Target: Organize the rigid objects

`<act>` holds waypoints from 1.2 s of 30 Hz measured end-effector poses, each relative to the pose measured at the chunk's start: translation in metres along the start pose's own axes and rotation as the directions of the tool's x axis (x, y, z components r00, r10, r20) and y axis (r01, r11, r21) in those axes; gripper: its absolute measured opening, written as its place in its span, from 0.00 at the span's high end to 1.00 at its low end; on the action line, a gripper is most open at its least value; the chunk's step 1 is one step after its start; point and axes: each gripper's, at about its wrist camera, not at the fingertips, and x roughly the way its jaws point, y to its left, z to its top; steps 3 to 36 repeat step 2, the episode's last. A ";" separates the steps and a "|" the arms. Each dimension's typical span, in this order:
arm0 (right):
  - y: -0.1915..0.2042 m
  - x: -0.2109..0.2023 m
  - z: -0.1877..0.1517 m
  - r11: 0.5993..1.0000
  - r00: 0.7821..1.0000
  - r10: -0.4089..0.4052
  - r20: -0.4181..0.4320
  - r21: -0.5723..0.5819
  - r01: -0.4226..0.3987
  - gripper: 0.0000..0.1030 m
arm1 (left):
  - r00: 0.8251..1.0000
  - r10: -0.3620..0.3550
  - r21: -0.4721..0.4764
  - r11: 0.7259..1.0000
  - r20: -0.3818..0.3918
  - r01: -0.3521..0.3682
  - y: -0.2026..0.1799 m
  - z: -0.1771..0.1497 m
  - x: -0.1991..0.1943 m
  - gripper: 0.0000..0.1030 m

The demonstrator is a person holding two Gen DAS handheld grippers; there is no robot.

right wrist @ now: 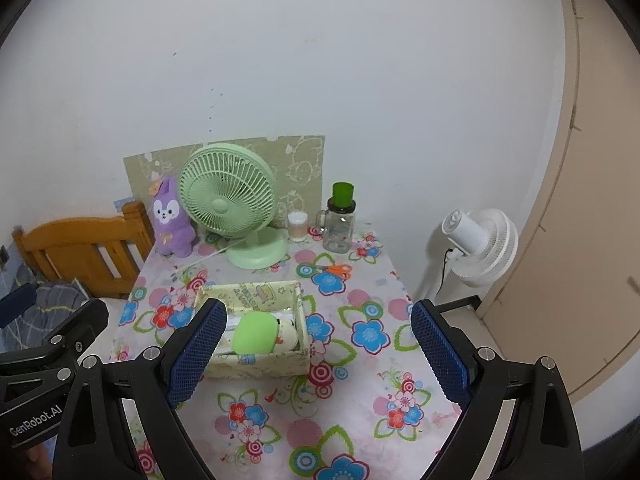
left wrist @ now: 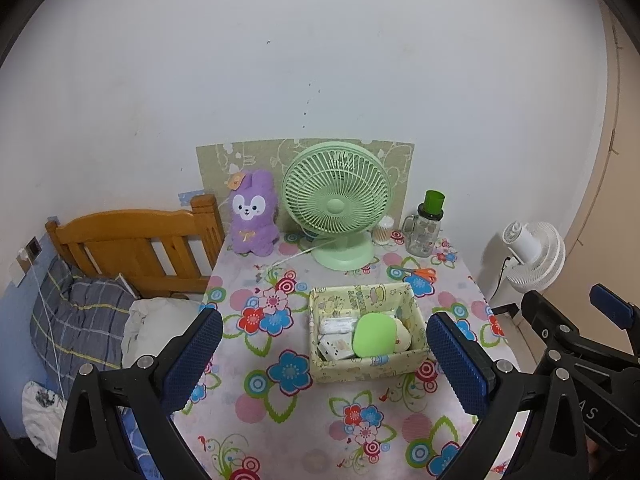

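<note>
A small bedroom with a plain white wall holds a counter [left wrist: 248, 380] under a flowered cloth, with a wooden bed [left wrist: 132, 252] on its left and a white standing fan [left wrist: 532, 256] on the floor at its right. Along the back of the counter stand a purple plush rabbit [left wrist: 254, 216], a green desk fan [left wrist: 336, 204], a small container of what look like cotton swabs [left wrist: 385, 231] and a glass jar with a green cap [left wrist: 425, 228]. In the middle sits a patterned box [left wrist: 368, 366] that already holds a green rounded case [left wrist: 374, 336], a cream one beside it and some white packets. By this, most of the sorting looks done. The orange-handled scissors [left wrist: 420, 274] lie loose on the cloth, between the box and the jar, and seem the one rigid item left to put away. The left tool [left wrist: 324, 360] hovers over the near edge with its jaws spread wide and empty; the right tool [right wrist: 318, 352] is likewise wide and holds nothing.
</note>
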 end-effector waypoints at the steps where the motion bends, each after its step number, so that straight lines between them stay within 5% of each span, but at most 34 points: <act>1: 0.002 0.000 0.002 1.000 1.000 -0.007 0.003 0.005 0.007 0.07 | 1.000 -0.004 0.002 1.000 0.003 0.004 0.001 0.002 0.001 0.00; 36: 0.002 0.000 0.002 1.000 1.000 -0.007 0.003 0.005 0.007 0.07 | 1.000 -0.010 0.002 1.000 0.004 0.010 0.003 0.004 0.002 0.00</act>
